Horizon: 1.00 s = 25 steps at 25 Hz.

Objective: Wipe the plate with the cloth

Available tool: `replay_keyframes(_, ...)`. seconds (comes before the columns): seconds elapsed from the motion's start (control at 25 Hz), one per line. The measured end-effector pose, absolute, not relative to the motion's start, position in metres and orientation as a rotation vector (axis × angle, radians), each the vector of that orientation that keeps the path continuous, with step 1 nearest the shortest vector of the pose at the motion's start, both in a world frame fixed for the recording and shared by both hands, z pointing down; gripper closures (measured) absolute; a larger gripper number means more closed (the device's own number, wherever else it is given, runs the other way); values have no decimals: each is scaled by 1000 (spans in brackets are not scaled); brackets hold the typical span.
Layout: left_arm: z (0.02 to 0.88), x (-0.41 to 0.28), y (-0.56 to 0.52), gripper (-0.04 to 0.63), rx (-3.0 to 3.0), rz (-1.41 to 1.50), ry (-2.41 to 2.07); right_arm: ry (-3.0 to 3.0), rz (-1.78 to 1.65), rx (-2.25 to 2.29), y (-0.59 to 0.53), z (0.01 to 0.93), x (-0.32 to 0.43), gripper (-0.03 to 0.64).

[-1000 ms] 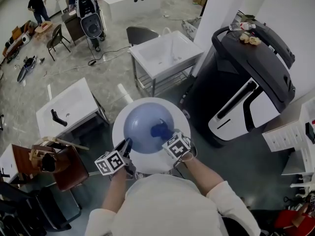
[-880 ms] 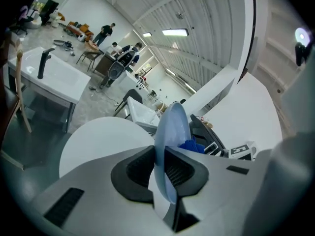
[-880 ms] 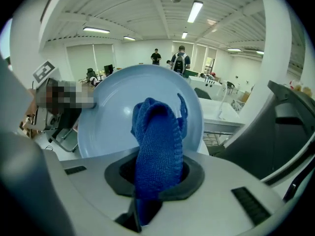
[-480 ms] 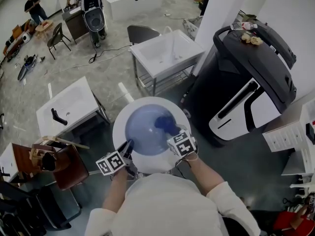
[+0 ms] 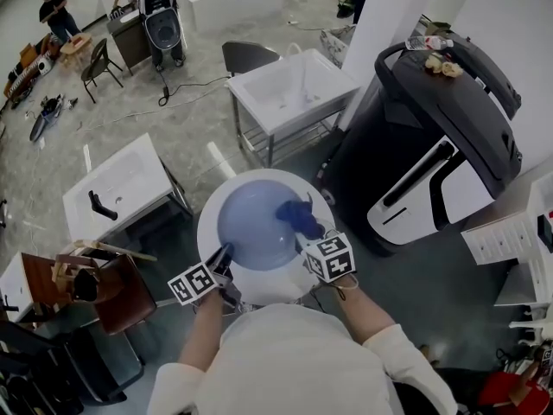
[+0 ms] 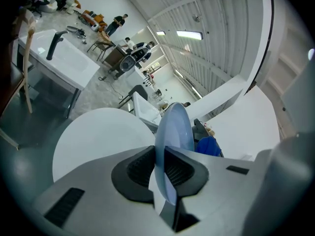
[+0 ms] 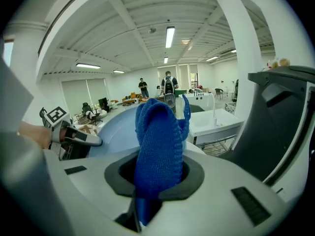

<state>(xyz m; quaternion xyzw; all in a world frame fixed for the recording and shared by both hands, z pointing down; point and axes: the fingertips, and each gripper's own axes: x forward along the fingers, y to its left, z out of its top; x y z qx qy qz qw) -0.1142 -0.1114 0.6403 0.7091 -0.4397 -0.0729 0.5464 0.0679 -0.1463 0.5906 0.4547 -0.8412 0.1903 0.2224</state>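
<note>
While the person is standing at the near edge of the round white table (image 5: 270, 289), the left gripper (image 5: 222, 259) is clamping its two dark pads on the near-left rim of the pale blue round plate (image 5: 251, 225). Its own view is showing that rim running edge-on between the closed-in jaws. The plate is lying over the middle of the table; whether it is resting on the tabletop I cannot tell. The right gripper (image 5: 313, 237) is pinching a deep blue knitted cloth (image 5: 296, 215), its jaws closed on the bunched fabric, which is sticking up and forward out of them. From the head view, the cloth is sitting over the right part of the plate, close to its right rim. Beyond the table, a white rectangular basin on a metal frame (image 5: 294, 93) is standing farther off. Another white basin with a black tap (image 5: 121, 188) is standing to the left, and a large black-and-white machine (image 5: 441, 145) is filling the right side.
</note>
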Motion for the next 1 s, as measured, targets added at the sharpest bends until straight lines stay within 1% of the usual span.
replay_keyframes(0.52, 682, -114, -120, 536, 1596, -124, -1033, -2326, 637, 1352, -138, 591, 90, 532)
replay_keyframes(1.0, 747, -104, -112, 535, 1474, -42, -1006, -2243, 707, 1428, -121, 604, 115, 532)
